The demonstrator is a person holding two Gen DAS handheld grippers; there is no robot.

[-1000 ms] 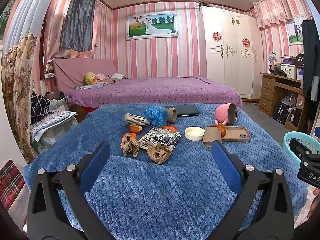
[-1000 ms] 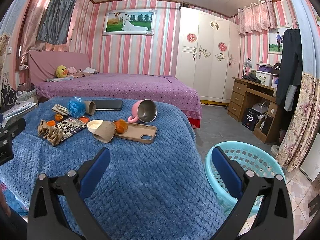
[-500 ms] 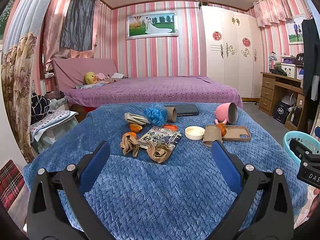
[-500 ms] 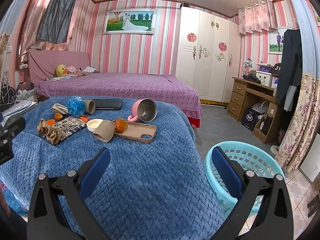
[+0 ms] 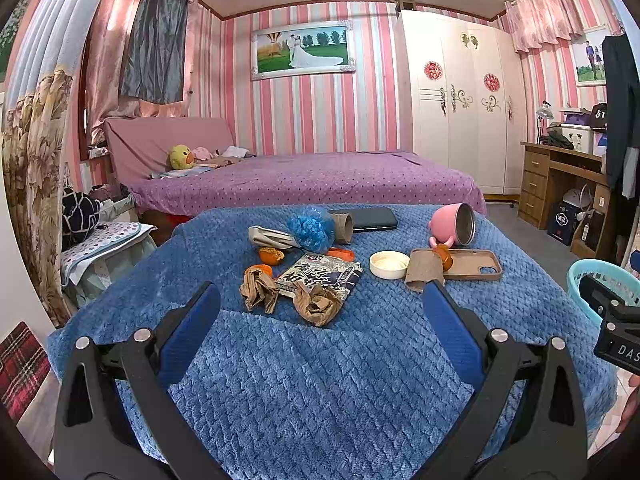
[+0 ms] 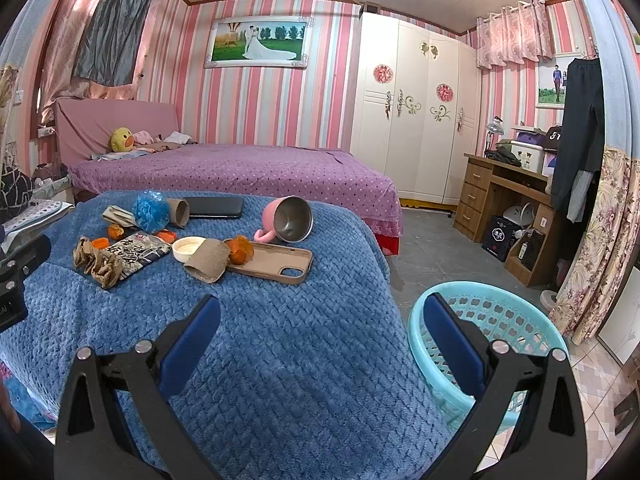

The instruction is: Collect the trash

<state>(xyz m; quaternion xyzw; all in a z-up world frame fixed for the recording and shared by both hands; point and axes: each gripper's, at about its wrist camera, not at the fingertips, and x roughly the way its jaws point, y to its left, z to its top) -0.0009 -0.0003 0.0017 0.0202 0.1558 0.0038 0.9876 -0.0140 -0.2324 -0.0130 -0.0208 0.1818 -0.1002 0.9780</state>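
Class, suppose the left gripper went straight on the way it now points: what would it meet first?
Probably the crumpled brown paper nearest the left gripper, lying on the blue blanket; depth is unclear.

Two crumpled brown papers lie among four orange peels. There are two cardboard tubes, one pink mug, one basket.

Bare blanket lies before the cluttered litter.

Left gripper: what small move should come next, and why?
Probably ease the left gripper forward and down toward the crumpled brown paper. Its jaws are open and empty, that wad is the nearest trash on the blue blanket, and the basket waits by the right gripper.
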